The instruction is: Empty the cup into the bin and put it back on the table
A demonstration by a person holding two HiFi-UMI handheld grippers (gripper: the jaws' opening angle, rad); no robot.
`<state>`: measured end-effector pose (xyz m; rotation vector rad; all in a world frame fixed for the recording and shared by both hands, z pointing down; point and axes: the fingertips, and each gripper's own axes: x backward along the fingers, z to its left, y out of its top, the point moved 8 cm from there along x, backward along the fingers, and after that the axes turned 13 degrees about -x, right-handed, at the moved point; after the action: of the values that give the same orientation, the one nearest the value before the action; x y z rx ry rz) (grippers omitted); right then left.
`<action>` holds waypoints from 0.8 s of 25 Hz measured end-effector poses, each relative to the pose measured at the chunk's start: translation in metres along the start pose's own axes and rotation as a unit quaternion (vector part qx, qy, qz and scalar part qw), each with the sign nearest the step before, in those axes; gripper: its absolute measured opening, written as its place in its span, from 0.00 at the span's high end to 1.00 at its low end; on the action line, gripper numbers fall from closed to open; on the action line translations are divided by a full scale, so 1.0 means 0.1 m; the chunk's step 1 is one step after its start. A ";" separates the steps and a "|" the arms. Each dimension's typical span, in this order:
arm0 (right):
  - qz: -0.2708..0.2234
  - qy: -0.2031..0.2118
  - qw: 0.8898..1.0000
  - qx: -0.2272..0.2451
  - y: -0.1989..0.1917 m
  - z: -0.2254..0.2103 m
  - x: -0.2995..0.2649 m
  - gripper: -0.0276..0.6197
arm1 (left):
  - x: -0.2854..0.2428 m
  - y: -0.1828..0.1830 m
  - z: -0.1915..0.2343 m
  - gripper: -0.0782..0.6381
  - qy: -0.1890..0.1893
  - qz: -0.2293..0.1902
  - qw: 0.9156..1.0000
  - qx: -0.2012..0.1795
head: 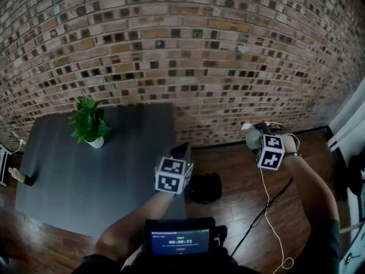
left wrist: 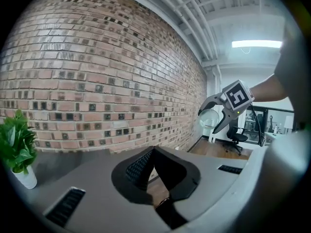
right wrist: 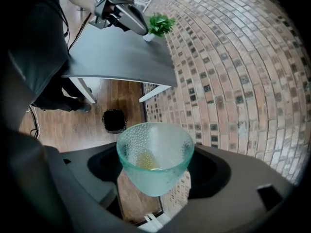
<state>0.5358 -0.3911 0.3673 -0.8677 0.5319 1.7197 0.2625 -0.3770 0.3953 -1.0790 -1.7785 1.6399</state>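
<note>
Pale green dimpled glass cup is being gripped by the right gripper, right of the black floor bin. Yellowish dregs are being shown only in the right gripper view. Left gripper is being held closed, empty.

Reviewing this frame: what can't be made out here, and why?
- cup contents: in the right gripper view, only a yellowish patch shows through the pebbled glass. In the head view the right gripper covers most of the cup.
- bin inside: dark and too small in both views.
- small object at the table left edge: too small to identify in the head view.
</note>
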 end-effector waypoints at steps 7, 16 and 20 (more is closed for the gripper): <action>0.021 -0.003 0.999 0.026 0.00 0.05 -0.04 0.35 | 0.06 -0.03 0.05 0.89 0.008 -0.002 1.000 -0.002; 0.040 -0.007 0.998 0.053 -0.01 0.07 -0.07 0.35 | 0.13 0.03 0.06 0.89 0.008 -0.018 1.000 -0.009; 0.051 -0.014 0.996 0.067 -0.02 0.07 -0.08 0.35 | 0.14 0.03 0.05 0.89 0.003 -0.019 1.000 -0.014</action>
<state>0.5371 -0.3898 0.3780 -0.7303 0.6750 1.7649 0.2519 -0.3689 0.3895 -1.0555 -1.8118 1.5915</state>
